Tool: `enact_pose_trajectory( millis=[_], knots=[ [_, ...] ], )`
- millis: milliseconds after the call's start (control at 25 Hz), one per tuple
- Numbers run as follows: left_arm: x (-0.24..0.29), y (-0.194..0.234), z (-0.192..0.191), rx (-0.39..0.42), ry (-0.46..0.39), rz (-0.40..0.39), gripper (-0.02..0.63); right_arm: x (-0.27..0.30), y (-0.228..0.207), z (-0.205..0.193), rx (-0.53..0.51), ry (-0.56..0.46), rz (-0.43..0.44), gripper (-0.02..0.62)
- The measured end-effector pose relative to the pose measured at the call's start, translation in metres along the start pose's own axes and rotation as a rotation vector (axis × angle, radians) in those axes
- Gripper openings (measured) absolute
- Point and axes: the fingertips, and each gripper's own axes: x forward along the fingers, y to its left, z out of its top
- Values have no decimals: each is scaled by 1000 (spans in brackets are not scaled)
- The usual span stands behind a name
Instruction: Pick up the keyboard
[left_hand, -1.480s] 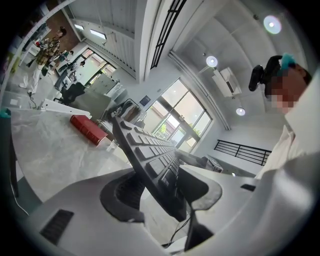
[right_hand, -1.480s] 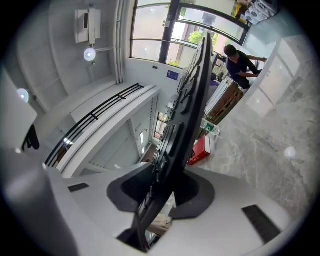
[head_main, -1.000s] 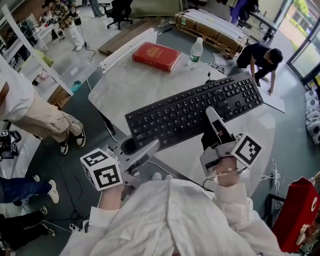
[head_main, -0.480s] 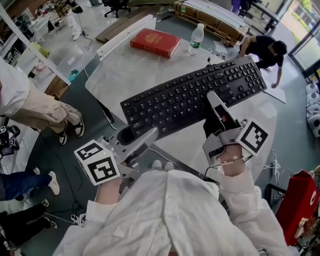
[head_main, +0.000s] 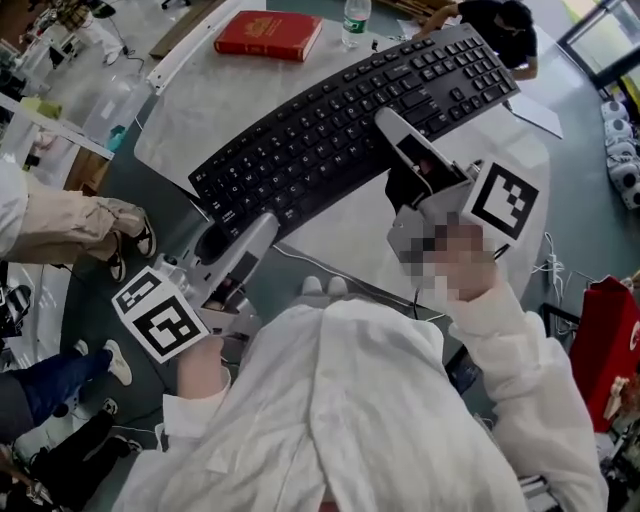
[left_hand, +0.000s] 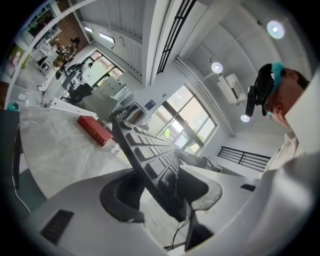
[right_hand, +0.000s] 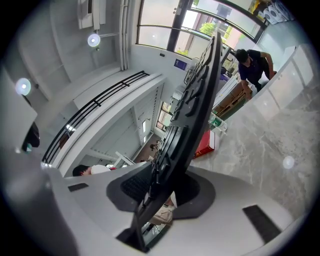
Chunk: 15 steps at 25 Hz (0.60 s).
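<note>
Two-handed lift, hold phase. The keyboard (head_main: 350, 115) runs slantwise between the two grippers, over the table (head_main: 190, 120).

The left gripper (head_main: 238, 238) grasps the keyboard's near left corner. In the left gripper view the board stands edge-on between the pads (left_hand: 200, 187) and runs away from the jaws, keys facing the right-hand jaw. The right gripper (head_main: 398, 150) is clenched on the near long edge, right of the board's middle. One jaw lies over the keys, the other under the board, which passes between its pads (right_hand: 132, 187) and rises steeply beyond them.

Step in hand: the grasp is made at both points, and the board appears, from its tilt against the table in both gripper views, to be clear of the surface or nearly so.

Next move: a raise with both hands together. Each jaw pair holds only a thin margin of the board. The hands should therefore keep their spacing and turn alike, or the board may twist and slip from the pads.

Beyond the jaws' far side a book (head_main: 267, 33) and a bottle (head_main: 355, 20) stand clear of the lift.
</note>
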Motion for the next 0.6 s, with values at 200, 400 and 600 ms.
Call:
enact_pose_trajectory(
  millis=[200, 400, 600],
  knots=[
    [5, 3, -3, -4, -2, -19, 215, 0, -3, 3, -21, -3, -6, 124],
    [8, 5, -3, -7, 7, -28, 215, 1, -3, 4, -20, -12, 3, 124],
    [12, 4, -1, -15, 8, -30, 215, 1, -6, 7, -18, -9, -10, 124]
  ],
)
